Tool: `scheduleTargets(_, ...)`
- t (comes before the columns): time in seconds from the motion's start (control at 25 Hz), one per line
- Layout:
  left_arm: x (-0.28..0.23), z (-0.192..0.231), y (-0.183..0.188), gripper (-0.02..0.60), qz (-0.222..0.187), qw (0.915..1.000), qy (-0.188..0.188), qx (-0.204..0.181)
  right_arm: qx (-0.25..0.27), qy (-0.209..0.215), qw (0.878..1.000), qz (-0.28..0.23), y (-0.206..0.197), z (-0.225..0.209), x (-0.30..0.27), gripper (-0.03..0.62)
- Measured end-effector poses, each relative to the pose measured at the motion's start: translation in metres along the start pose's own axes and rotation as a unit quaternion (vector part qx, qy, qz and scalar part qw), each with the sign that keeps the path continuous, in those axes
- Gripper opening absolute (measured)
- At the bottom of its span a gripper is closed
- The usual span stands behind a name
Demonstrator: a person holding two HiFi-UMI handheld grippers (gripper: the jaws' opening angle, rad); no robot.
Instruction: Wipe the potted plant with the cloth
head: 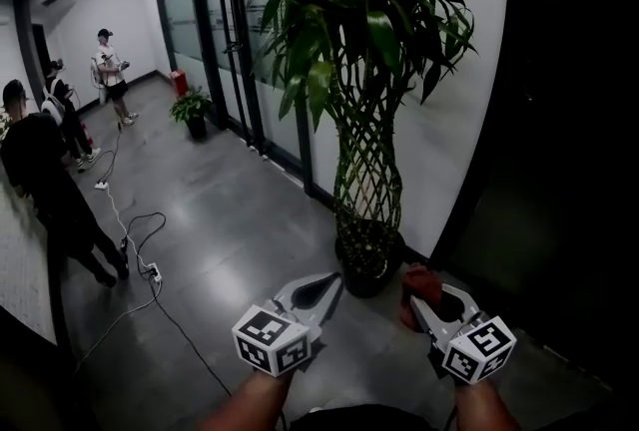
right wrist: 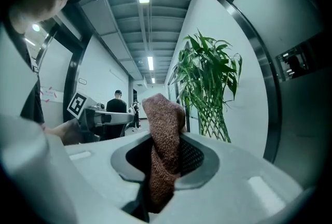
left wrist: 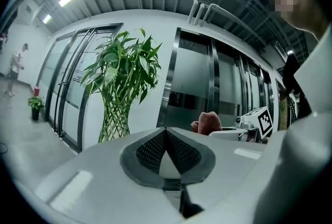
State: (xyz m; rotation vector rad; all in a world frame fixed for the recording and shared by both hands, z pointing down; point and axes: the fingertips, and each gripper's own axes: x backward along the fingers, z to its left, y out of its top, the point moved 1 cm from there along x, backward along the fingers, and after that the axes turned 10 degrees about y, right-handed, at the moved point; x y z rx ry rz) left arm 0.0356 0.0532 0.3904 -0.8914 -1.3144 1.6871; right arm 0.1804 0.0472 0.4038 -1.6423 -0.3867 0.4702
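Closest to me, low in the head view, are the two forearms and the grippers they carry. By size, the potted plant [head: 367, 70] comes first. It is tall, with a woven lattice of stems and a crown of long green leaves. It stands in a dark pot [head: 369, 264] on the grey floor [head: 230, 229] against the white wall, just ahead of both grippers and apart from them.

Next is the left gripper [head: 324, 287]. Its jaws are pressed together tip to tip with nothing between them, and it points level toward the pot. The right gripper [head: 417, 304] has its jaws clamped on the cloth [right wrist: 163, 129], a reddish-brown knitted rag bunched above the pads and hanging below them.

I judge the task barely begun. The cloth is in hand and aimed at the plant, but it touches no leaf or stem, so all the wiping is left. I would need to bring the right gripper up to the leaves, perhaps with the left steadying a stem.
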Motion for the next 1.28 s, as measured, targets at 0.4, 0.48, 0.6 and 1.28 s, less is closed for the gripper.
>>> scheduleTargets(0.4,-0.013,-0.048,0.0,0.015,-0.019,0.9995,0.024,-0.011,0.007,0.035,0.999,-0.008,0.006,-0.014,0.04,0.074)
scheduleTargets(0.48,-0.012,-0.051,0.001,0.015,-0.024,0.9992,0.028,-0.015,0.008,0.039,0.999,-0.012,0.006,-0.014,0.042,0.074)
scheduleTargets(0.6,-0.012,-0.054,0.0,0.015,-0.019,0.9992,0.031,-0.019,0.004,0.043,0.999,-0.014,0.004,-0.017,0.044,0.074)
scheduleTargets(1.28,-0.013,-0.052,-0.002,0.015,-0.01,0.9994,0.03,-0.015,-0.003,0.036,0.999,-0.015,-0.001,-0.017,0.042,0.071)
